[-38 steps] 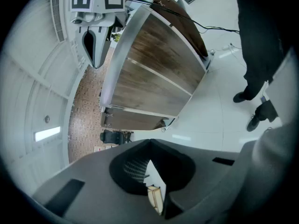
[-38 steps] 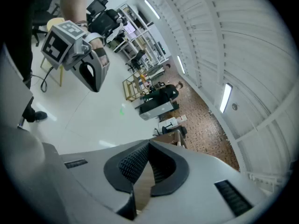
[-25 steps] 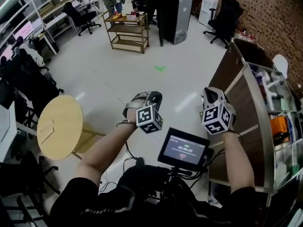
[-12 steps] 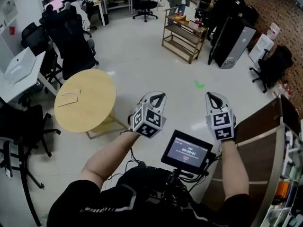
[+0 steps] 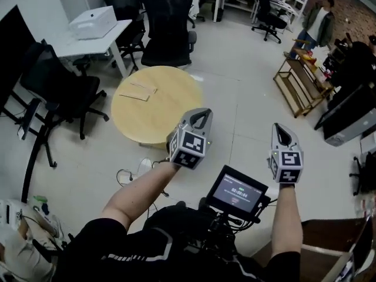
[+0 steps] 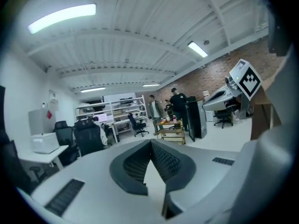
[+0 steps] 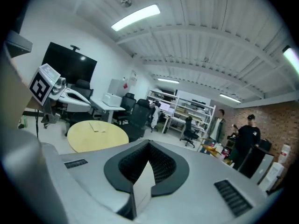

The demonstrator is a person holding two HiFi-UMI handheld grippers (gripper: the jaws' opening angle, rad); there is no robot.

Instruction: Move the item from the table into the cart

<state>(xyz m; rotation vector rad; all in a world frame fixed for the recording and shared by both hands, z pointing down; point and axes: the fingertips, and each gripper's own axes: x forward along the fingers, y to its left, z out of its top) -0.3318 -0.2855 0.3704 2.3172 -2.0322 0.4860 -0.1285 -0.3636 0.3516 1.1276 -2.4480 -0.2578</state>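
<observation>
no brand or label could be read. the small screen (image 5: 237, 191) mounted near the person's chest showed a row of digits too small to make out. each gripper carried 1 marker cube (image 5: 189, 146) printed with black and white square patterns rather than words.

there were 2 grippers. the left gripper (image 5: 203, 114) was held in the air just near of the table's near edge. its jaws met at the tips and nothing was between them. the right gripper (image 5: 279, 128) was level with it and well to its right over bare floor. its jaws were fully together and it was empty too.

1 round yellow table (image 5: 167, 107) stood ahead and a little to the left. the flat tan item (image 5: 136, 91) lay on the table's far left part, apart from both grippers. it looked like 2 thin pieces side by side, though that was not certain.

1 wooden cart (image 5: 298, 78) with open shelves stood far to the right, well apart from the table, with small colourful things on its top shelf. 2 people (image 6: 153, 107) stood beside it. at least 4 black office chairs (image 5: 169, 25) stood beyond and left of the table. 1 white desk (image 5: 88, 44) at the far left bore 1 white box (image 5: 94, 21).
</observation>
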